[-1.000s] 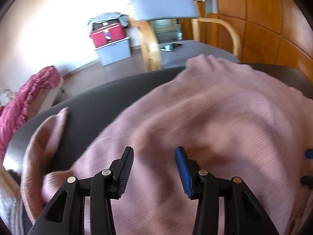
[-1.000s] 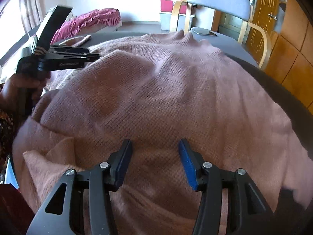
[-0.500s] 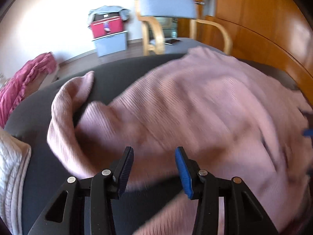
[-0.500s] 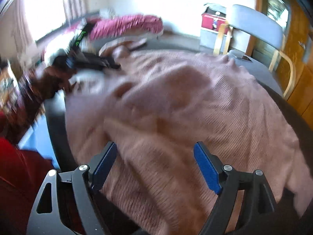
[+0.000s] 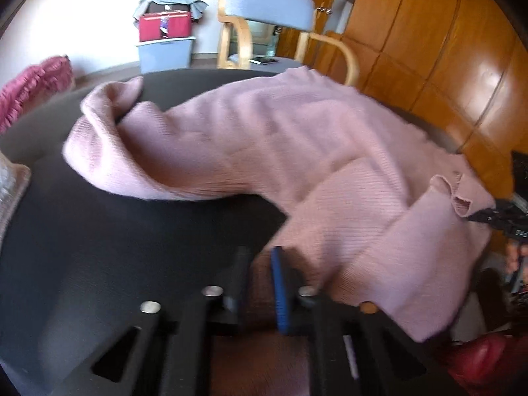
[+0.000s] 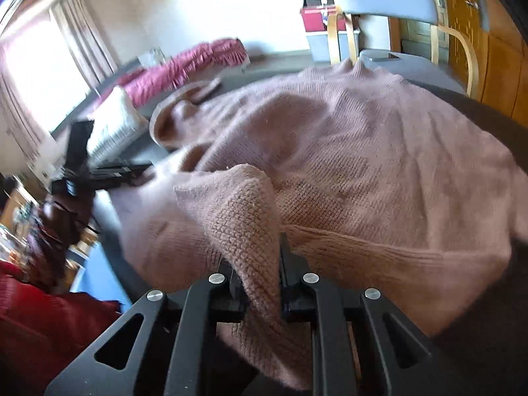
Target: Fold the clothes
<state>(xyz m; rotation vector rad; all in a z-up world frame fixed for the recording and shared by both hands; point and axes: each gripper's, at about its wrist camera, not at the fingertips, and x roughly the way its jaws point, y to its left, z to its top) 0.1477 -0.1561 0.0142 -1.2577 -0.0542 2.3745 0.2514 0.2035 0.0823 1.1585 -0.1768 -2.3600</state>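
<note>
Pink sweater (image 6: 363, 151) hem pinched between right gripper (image 6: 260, 274) fingers, left gripper (image 5: 260, 283) fingers just closing on its edge

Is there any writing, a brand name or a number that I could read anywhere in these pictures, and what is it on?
None can be read.
Small pale marks on the black right gripper, seen from the left wrist view: too blurred to read.
A pale patch on the red box by the far wall: too small and blurred to tell whether it is a label.
The pink knitted sweater on the dark table shows no label.
</note>
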